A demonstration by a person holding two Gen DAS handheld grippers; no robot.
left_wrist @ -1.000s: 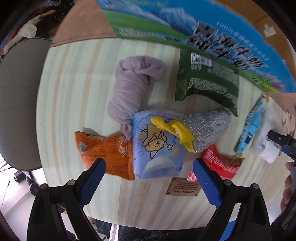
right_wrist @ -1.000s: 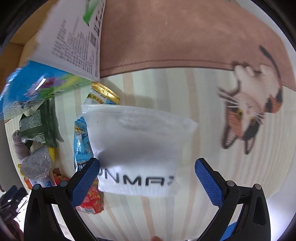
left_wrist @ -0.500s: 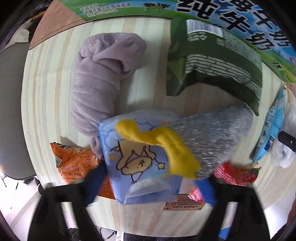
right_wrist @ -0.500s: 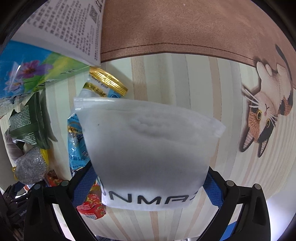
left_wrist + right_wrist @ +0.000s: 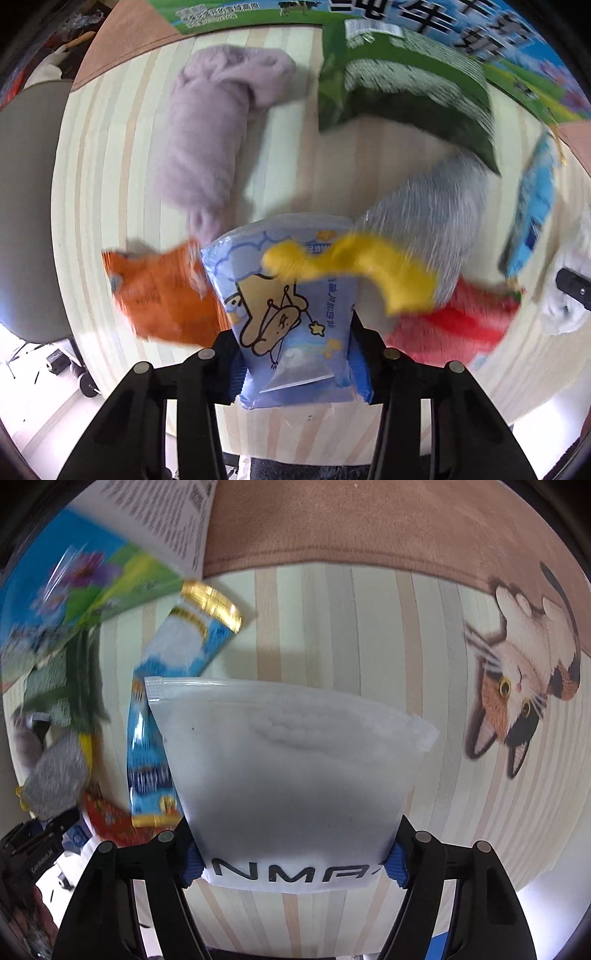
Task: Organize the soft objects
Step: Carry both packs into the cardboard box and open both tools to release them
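your left gripper (image 5: 297, 373) pinching the blue tissue pack (image 5: 291, 317), your right gripper (image 5: 293, 864) pinching the white zip pouch (image 5: 291, 771), free striped table (image 5: 424, 635) at its right edge, left view blurred

Count of things on the striped table (image 5: 96, 155)

One lilac rolled cloth (image 5: 207, 136), one grey-and-yellow mitt (image 5: 417, 236), one blue cartoon tissue pack (image 5: 288, 321), one white zip pouch (image 5: 288, 775). Four snack packets: one orange (image 5: 162, 295), one red (image 5: 454, 325), one dark green (image 5: 402, 88), one light blue (image 5: 159, 734). One printed carton (image 5: 517, 62). One cat picture (image 5: 517, 679).
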